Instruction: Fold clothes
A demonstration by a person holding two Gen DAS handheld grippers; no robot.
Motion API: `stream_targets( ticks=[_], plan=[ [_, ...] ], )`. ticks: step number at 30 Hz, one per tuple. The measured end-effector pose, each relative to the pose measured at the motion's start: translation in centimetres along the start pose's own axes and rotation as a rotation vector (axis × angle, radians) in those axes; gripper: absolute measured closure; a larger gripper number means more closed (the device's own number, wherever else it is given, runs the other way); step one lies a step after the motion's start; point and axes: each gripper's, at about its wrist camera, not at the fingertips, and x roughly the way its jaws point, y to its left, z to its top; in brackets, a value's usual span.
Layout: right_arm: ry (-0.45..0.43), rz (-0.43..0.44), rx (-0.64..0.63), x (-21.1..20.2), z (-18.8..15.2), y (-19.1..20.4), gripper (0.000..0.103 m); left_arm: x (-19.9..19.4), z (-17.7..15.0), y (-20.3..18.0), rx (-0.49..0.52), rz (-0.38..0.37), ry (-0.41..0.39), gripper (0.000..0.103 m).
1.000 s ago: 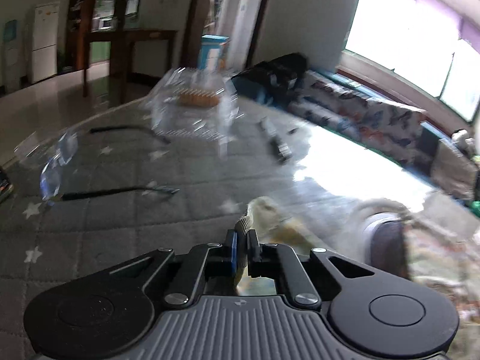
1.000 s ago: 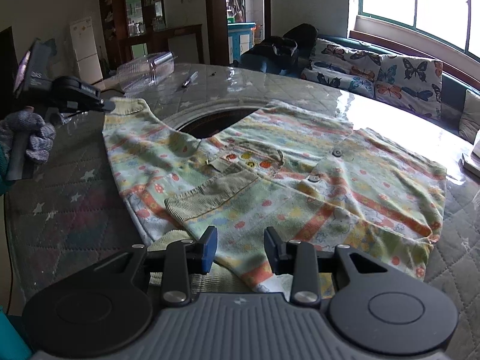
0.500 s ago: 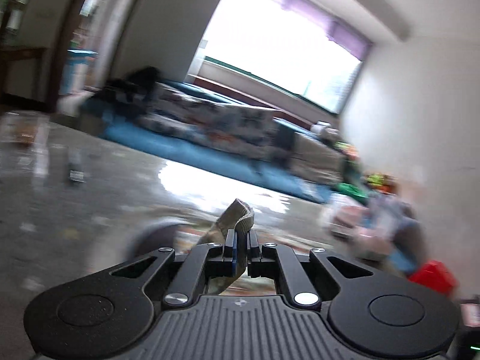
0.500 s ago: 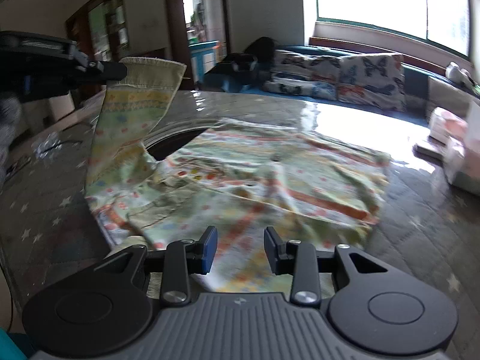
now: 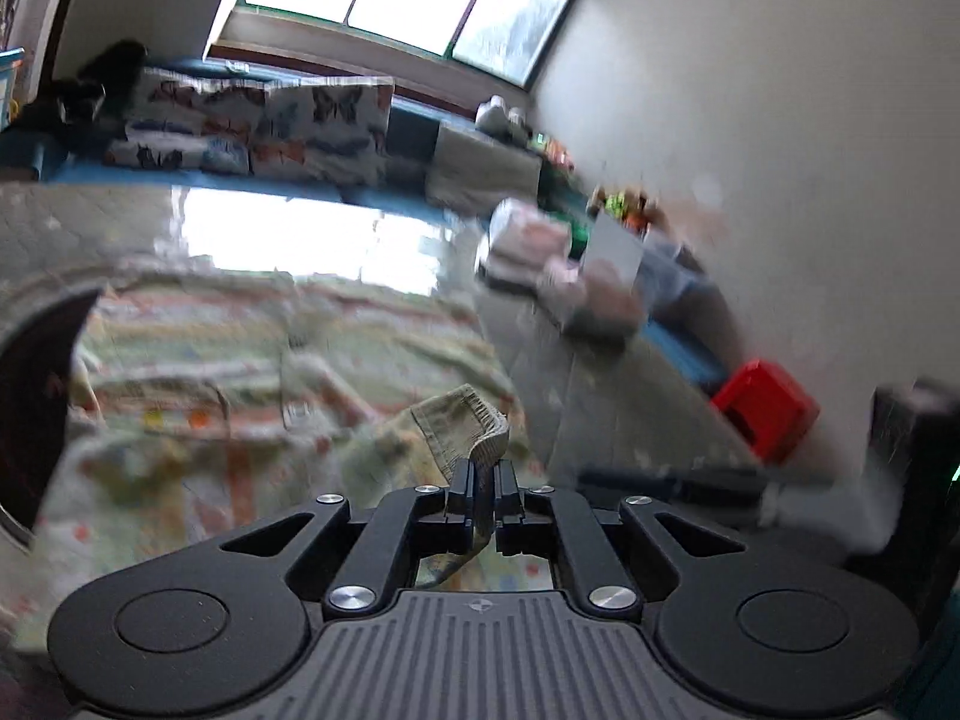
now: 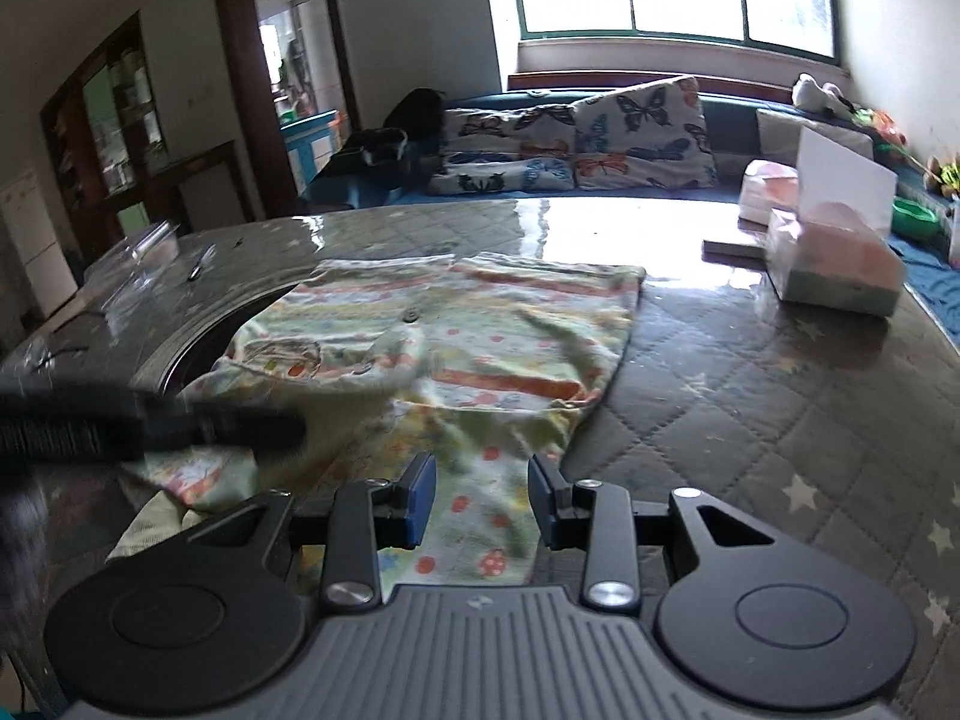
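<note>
Pinching 
the ribbed olive-green sleeve cuff point(image 5: 462, 426), pressed together on it with only a narrow bite of fabric: left black hand-held gripper point(image 5: 485, 480), low over the pale green child's cardigan with orange stripes and small buttons point(image 6: 480, 330). Cardigan spread at the centre of the grey quilted star-printed table cover point(image 6: 750, 420), left edge lying at the rim of a dark round recess point(image 6: 198, 348). Judged risks, from left to right: dragging the body leftward and letting it sag into that recess; losing the cuff from so thin a grip, probably dropping the sleeve crooked; laying the sleeve down over the already rumpled middle and trapping wrinkles under the fold. Further right and near: right black hand-held gripper point(image 6: 483, 492), blue-padded fingers spread, holding nothing, hovering just above the near hem. Might bunch the hem if lowered without pinning it flat, or let the whole garment slide on the glossy surface while the left pulls. At far right, well apart: pink plastic-wrapped tissue packs point(image 6: 834, 264), unlikely to be struck unless swung at widely. Left view too blurred to judge how taut the sleeve is.
</note>
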Motion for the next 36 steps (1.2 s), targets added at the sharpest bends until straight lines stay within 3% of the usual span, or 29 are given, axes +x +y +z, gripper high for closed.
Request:
stream_targets(
  ticks=[3,8,13,15,17,23,26,27,30,36],
  plan=[
    [-0.001,0.006,0.011,0.2,0.1,-0.1,0.069,0.0,-0.7,0.2,0.011,0.001,0.033,0.093],
    [0.008,0.035,0.016,1.1,0.3,0.5,0.069,-1.9,-0.6,2.0,0.017,0.040,0.020,0.088],
    [0.025,0.057,0.012,2.2,0.4,1.3,0.069,-3.8,-0.4,5.5,0.007,0.214,-0.030,0.084],
    [0.041,0.059,0.009,2.7,0.2,1.5,0.069,-4.4,-0.4,7.0,0.000,0.297,-0.042,0.072],
    [0.056,0.062,0.005,3.1,0.0,1.7,0.069,-4.9,-0.7,8.6,-0.015,0.364,-0.040,0.068],
    [0.090,0.075,0.010,3.9,-0.3,1.9,0.070,-5.3,-1.6,11.0,-0.060,0.425,-0.016,0.062],
    [0.100,0.073,0.009,4.1,-0.4,2.2,0.078,-5.1,-1.7,11.1,-0.057,0.415,-0.012,0.065],
    [0.100,0.068,0.008,4.1,-0.4,2.3,0.082,-5.2,-1.7,11.3,-0.059,0.407,-0.010,0.076],
    [0.097,0.051,0.012,4.1,-0.2,2.3,0.092,-5.1,-1.7,11.8,-0.079,0.387,-0.008,0.096],
    [0.084,0.057,0.005,3.6,0.0,2.4,0.095,-6.0,-1.6,12.2,-0.107,0.379,-0.044,0.099]
  ],
)
